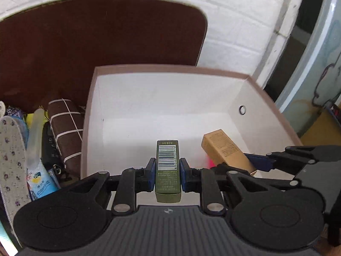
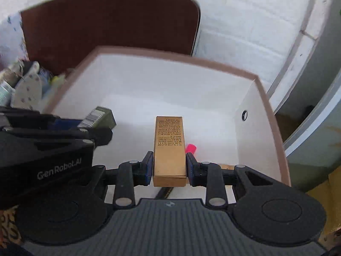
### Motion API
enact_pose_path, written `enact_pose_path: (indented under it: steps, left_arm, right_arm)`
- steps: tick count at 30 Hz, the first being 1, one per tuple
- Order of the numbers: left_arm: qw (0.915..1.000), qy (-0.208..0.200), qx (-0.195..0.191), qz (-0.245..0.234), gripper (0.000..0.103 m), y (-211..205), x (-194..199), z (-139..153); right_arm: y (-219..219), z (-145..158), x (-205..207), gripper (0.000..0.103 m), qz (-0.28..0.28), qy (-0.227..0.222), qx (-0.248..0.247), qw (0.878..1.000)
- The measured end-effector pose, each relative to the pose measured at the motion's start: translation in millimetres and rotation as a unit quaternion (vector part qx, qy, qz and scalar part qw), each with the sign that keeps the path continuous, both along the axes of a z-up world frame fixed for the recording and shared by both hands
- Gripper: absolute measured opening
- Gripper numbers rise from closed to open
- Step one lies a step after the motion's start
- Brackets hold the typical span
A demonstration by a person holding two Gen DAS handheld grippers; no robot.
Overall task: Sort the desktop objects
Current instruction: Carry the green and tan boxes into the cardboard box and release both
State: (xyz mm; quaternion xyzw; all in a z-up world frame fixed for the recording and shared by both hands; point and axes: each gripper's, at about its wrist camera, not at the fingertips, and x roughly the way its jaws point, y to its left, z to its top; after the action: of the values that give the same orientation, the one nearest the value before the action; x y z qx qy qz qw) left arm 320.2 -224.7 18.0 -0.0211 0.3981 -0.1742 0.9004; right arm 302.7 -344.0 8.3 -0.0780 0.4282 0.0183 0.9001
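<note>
My left gripper (image 1: 167,171) is shut on a small olive-green box (image 1: 168,170) with a barcode, held over the front part of an open white storage box (image 1: 162,98) with a brown rim. My right gripper (image 2: 169,166) is shut on a gold box (image 2: 169,151) printed with small text, held over the same storage box (image 2: 170,85). The gold box (image 1: 228,151) and the right gripper show at the right of the left wrist view. The green box (image 2: 100,117) and the left gripper show at the left of the right wrist view. A pink object (image 2: 190,148) lies inside the storage box, partly hidden.
Left of the storage box lies a pile of items: grey patterned insoles (image 1: 10,149), a brown checked pouch (image 1: 66,128), packets (image 1: 40,183). A dark brown board (image 1: 96,42) leans against the white brick wall (image 1: 234,21) behind. A grommet hole (image 1: 242,109) is in the box's right wall.
</note>
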Motion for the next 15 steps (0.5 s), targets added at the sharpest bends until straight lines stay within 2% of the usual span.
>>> enact_pose_path:
  steps: [5,11,13,14,15]
  left_arm:
    - [0.9996,0.029,0.000,0.005,0.022,-1,22,-14]
    - [0.9994,0.036,-0.002,0.002,0.022,-1,28,-17]
    - [0.9994,0.034,-0.002,0.001,0.031,-3,29,-17]
    - [0.9993,0.036,-0.004,0.004,0.049,-2,29,-16]
    - [0.9993,0.037,-0.011,0.003,0.055,-1,30,-16]
  right_arm:
    - [-4,-16,31,0.031,0.008,0.047,-0.018,0.999]
    - [-4,-30,50,0.031,0.017,0.081,-0.033,0.996]
    - [-2,-32,52,0.031,0.023,0.085,-0.034,0.996]
    - [0,-32,51,0.031,0.025,0.086,-0.036,0.995]
    - [1,-30,50,0.033,0.028,0.080,-0.035,0.996]
